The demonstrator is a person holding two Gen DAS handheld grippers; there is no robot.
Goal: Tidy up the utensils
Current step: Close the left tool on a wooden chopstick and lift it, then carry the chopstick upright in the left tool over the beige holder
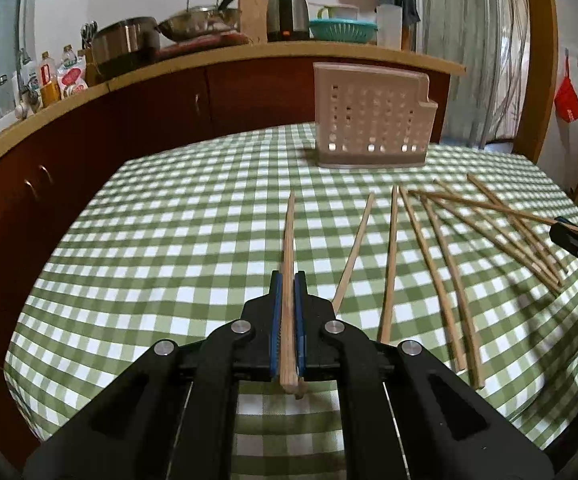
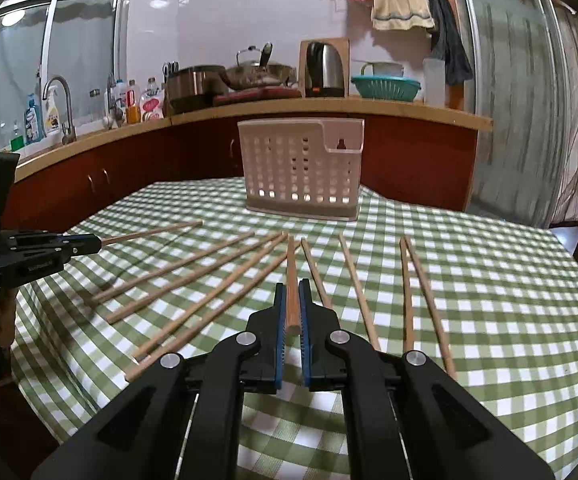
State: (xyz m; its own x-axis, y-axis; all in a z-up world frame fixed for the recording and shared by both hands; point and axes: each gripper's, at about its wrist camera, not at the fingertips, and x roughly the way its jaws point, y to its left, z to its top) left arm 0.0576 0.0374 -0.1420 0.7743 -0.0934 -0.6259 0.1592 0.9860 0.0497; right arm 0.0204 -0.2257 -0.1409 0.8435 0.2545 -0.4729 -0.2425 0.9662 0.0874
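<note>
Two light wooden chopsticks are clamped, one per gripper: left gripper (image 1: 288, 280) grips one (image 1: 289, 240) along its length, right gripper (image 2: 292, 286) pinches another's (image 2: 292, 280) butt end. Others lie fanned on green checked tablecloth (image 1: 169, 240); perforated beige plastic utensil holder (image 2: 301, 168) stands beyond. Risk: end-held stick pivots, misses holder.

Green-white checked tablecloth (image 1: 169, 240), beige holder (image 2: 301, 168)

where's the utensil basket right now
The utensil basket stands upright at the table's far edge, beyond the loose chopsticks, in front of the counter cabinets.
</note>
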